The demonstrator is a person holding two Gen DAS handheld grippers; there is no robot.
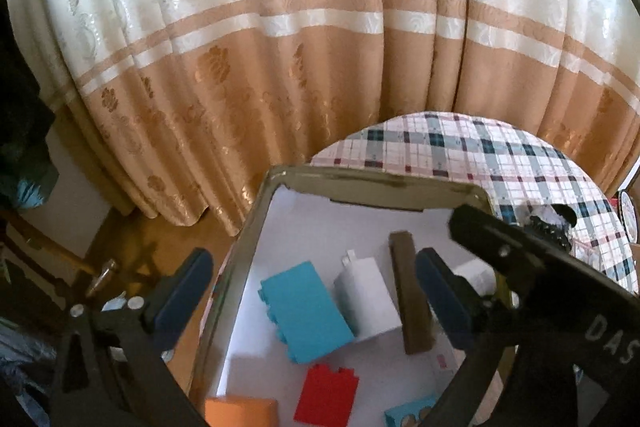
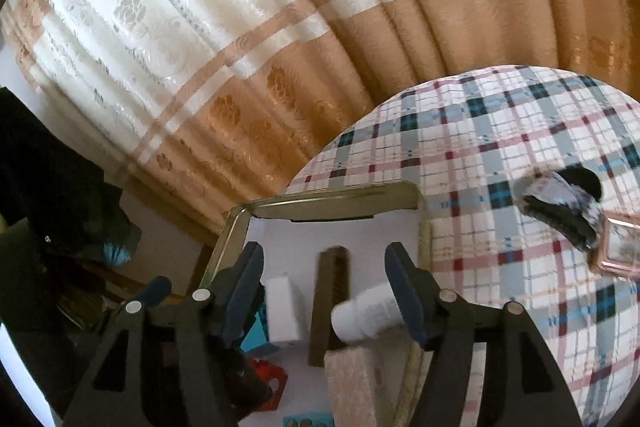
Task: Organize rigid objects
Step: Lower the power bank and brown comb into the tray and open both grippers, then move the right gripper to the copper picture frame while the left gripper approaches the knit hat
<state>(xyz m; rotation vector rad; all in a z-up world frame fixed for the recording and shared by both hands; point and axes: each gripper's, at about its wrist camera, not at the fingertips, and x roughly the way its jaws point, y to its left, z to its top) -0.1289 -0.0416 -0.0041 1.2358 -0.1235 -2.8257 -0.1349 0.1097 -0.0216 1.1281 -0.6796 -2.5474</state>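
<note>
left gripper: lower frame, jaws spread wide over the box, nothing between the pads. right gripper: lower centre, jaws partly apart; a white bottle lies just against the right pad, grip not certain. box: white floor, dull metallic rim, set at the table's near-left edge. contents: teal block, white block, long brown bar, red block; orange block cut off by the bottom edge. plaid tablecloth: open cloth to the right of the box. blurred black-and-grey item at right, unidentifiable. cream-and-tan curtain across the upper frame.
</note>
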